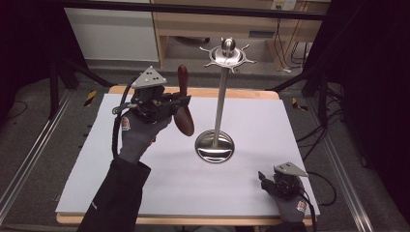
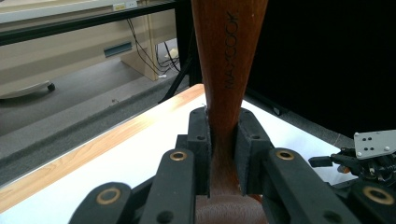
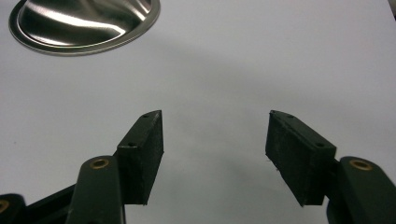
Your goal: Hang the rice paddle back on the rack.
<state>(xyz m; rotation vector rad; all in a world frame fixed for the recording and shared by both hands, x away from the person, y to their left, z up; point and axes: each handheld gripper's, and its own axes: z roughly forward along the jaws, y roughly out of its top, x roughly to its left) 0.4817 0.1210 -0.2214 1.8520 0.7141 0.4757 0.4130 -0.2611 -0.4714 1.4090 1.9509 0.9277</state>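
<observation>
Above the white-covered desk (image 1: 251,193), a smooth brown wooden utensil (image 1: 183,113) with a rounded blade stands upright beside the polished steel stand (image 1: 220,96), whose hooked crown and dished base gleam. Left gripper (image 1: 181,100) jaws clamp its neck; right gripper (image 1: 266,181) jaws gape wide, holding nothing.
</observation>
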